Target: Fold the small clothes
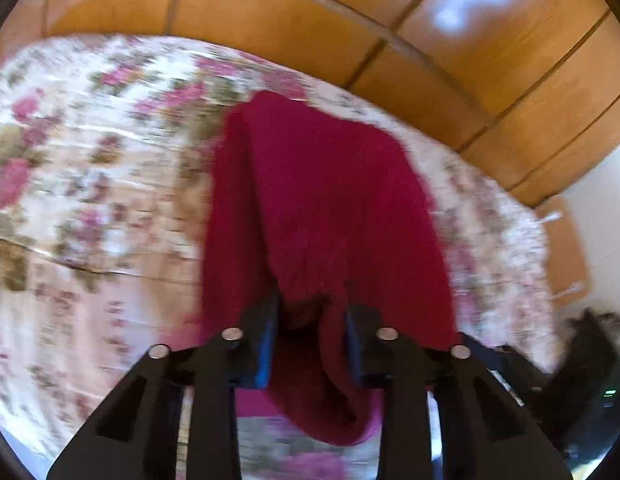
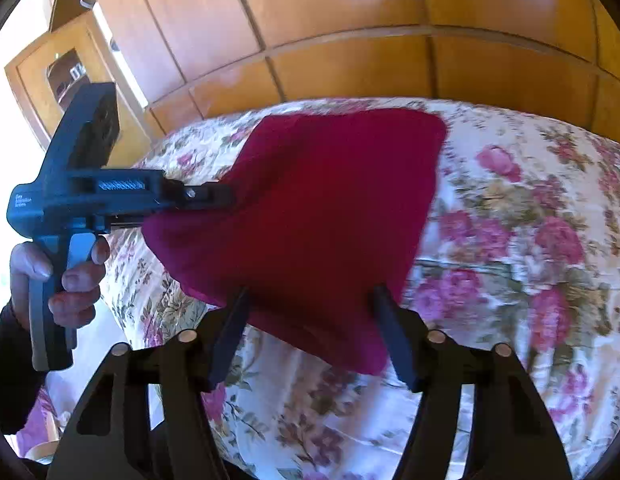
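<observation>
A dark red cloth [image 1: 321, 200] lies on a bed with a floral cover [image 1: 90, 180]. My left gripper [image 1: 311, 308] is shut on a bunched fold at the cloth's near edge. In the right wrist view the left gripper [image 2: 226, 198] comes in from the left, held by a hand [image 2: 70, 276], and lifts one corner of the red cloth [image 2: 329, 200] off the cover. My right gripper [image 2: 310, 292] stands open at the cloth's near hanging edge. The fabric lies between its spread fingers, and the pads do not press on it.
A wooden wardrobe [image 2: 349, 8] runs along the far side of the bed [image 2: 509, 240]. A small wooden cabinet [image 2: 50, 80] stands at the left by a bright window. A wooden piece of furniture [image 1: 561, 248] sits off the bed's right edge.
</observation>
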Action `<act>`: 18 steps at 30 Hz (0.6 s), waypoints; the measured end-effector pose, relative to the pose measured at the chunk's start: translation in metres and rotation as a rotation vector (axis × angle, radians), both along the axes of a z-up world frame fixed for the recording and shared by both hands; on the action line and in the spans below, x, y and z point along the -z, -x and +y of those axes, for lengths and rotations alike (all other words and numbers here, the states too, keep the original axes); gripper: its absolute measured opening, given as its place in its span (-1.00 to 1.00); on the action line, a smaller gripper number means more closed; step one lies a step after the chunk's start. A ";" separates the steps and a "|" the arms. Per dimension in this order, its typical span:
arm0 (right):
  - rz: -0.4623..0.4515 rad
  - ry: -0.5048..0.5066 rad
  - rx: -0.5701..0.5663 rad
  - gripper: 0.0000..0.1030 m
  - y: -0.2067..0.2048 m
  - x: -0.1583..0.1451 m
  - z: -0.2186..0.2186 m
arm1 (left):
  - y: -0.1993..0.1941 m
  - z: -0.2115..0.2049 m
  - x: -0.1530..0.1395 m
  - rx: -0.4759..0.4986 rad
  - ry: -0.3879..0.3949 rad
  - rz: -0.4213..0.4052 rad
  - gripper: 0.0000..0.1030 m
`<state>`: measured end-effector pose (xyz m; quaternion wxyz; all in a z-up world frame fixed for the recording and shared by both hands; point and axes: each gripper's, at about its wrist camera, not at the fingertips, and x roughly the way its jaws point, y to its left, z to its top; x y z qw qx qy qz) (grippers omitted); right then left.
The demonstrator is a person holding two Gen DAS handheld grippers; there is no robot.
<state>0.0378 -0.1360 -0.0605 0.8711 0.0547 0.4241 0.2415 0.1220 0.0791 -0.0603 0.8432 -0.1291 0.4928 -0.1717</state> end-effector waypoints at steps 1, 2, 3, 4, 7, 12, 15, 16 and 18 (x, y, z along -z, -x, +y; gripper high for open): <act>0.023 0.026 -0.014 0.20 -0.001 0.013 0.006 | 0.001 0.007 0.009 -0.009 -0.005 0.007 -0.55; 0.042 0.027 -0.018 0.20 -0.002 0.024 0.007 | 0.003 0.015 0.022 -0.024 0.021 0.030 -0.55; 0.039 0.018 -0.018 0.20 -0.001 0.030 0.007 | 0.007 0.021 0.030 -0.033 0.048 0.033 -0.55; 0.023 0.007 -0.017 0.21 0.001 0.032 0.005 | 0.009 0.024 0.033 -0.036 0.069 0.015 -0.54; 0.025 0.013 -0.023 0.21 0.001 0.026 0.004 | 0.016 0.032 0.030 -0.067 0.139 -0.003 -0.51; 0.026 -0.075 -0.035 0.58 0.000 0.002 -0.019 | 0.022 0.025 0.000 -0.111 -0.056 -0.119 0.45; 0.004 -0.160 0.036 0.73 -0.018 -0.012 -0.045 | 0.018 0.029 -0.008 -0.090 -0.030 -0.152 0.45; 0.011 -0.187 0.062 0.75 -0.029 -0.013 -0.053 | 0.015 0.030 -0.008 -0.089 -0.025 -0.148 0.45; 0.037 -0.229 0.102 0.75 -0.053 -0.009 -0.064 | 0.000 0.032 -0.002 -0.076 -0.005 -0.114 0.45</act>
